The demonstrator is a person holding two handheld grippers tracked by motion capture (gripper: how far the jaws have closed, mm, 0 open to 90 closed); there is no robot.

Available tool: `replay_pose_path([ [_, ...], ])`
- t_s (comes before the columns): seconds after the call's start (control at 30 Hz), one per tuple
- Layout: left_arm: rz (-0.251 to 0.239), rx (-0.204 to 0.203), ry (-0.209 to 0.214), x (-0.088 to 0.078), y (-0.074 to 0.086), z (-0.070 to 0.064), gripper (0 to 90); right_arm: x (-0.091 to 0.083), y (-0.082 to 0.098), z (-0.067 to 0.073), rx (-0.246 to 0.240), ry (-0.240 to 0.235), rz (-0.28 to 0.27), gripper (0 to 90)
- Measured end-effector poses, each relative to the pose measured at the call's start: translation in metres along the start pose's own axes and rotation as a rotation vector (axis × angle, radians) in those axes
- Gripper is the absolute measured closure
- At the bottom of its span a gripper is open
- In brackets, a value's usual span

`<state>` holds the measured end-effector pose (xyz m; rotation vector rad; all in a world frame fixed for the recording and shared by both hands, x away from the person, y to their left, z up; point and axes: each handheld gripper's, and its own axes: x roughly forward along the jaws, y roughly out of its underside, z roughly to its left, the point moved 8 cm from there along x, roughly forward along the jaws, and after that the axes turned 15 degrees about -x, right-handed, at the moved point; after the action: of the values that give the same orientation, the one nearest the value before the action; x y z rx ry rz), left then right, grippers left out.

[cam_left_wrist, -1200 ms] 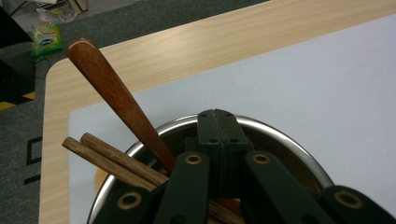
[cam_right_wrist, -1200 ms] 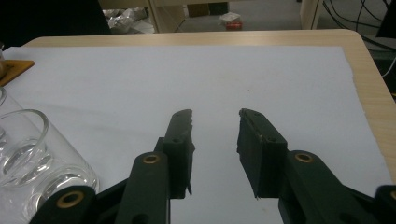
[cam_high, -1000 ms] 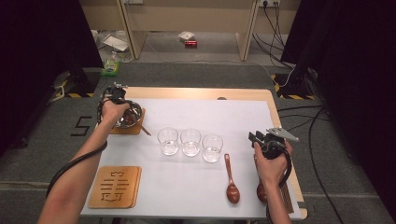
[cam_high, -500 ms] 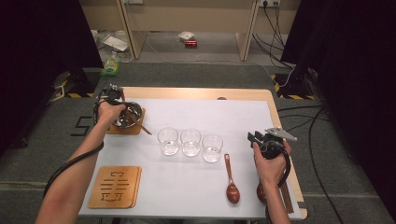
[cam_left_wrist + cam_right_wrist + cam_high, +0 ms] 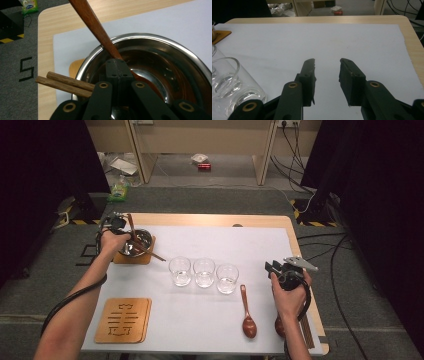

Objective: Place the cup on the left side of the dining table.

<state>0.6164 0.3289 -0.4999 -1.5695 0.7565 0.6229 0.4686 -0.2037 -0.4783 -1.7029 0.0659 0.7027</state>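
Note:
My left gripper [image 5: 117,225] is at the steel bowl [image 5: 141,240] on the table's far left, its jaws shut on the handle of a brown wooden spoon [image 5: 130,221]. In the left gripper view the jaws [image 5: 117,67] meet on the spoon [image 5: 92,22], whose handle rises up and away over the bowl's rim [image 5: 150,37]. Two wooden chopsticks [image 5: 65,83] lie across the rim. My right gripper [image 5: 274,267] hovers open over the white mat at the right, nothing between its jaws [image 5: 327,65].
The bowl sits on a wooden coaster [image 5: 131,258]. Three glasses [image 5: 204,271] stand in a row mid-table; the nearest glass [image 5: 232,80] is left of my right gripper. A second wooden spoon [image 5: 247,312] lies in front. Another coaster [image 5: 122,320] is at the front left.
The left hand has shifted slightly at the bowl with the spoon still gripped. The right hand has kept still.

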Motion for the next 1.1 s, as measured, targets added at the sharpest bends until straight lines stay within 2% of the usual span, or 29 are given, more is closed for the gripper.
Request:
replay_pose_path([
  [0.1,0.005,-0.003,-0.002,-0.002,0.002,0.003,89.4,0.0,0.0,0.001,-0.001,-0.001,0.002,65.3],
  [0.2,0.015,-0.008,0.016,-0.004,0.004,0.004,89.4,0.0,0.0,0.001,-0.001,-0.001,0.002,65.3],
  [0.5,0.033,-0.011,0.012,-0.006,0.011,0.011,89.4,0.001,-0.001,0.003,-0.01,-0.004,-0.004,65.4],
  [1.1,0.064,0.002,0.023,-0.014,0.02,0.013,89.3,0.001,-0.002,0.005,-0.011,-0.006,-0.002,65.4],
])
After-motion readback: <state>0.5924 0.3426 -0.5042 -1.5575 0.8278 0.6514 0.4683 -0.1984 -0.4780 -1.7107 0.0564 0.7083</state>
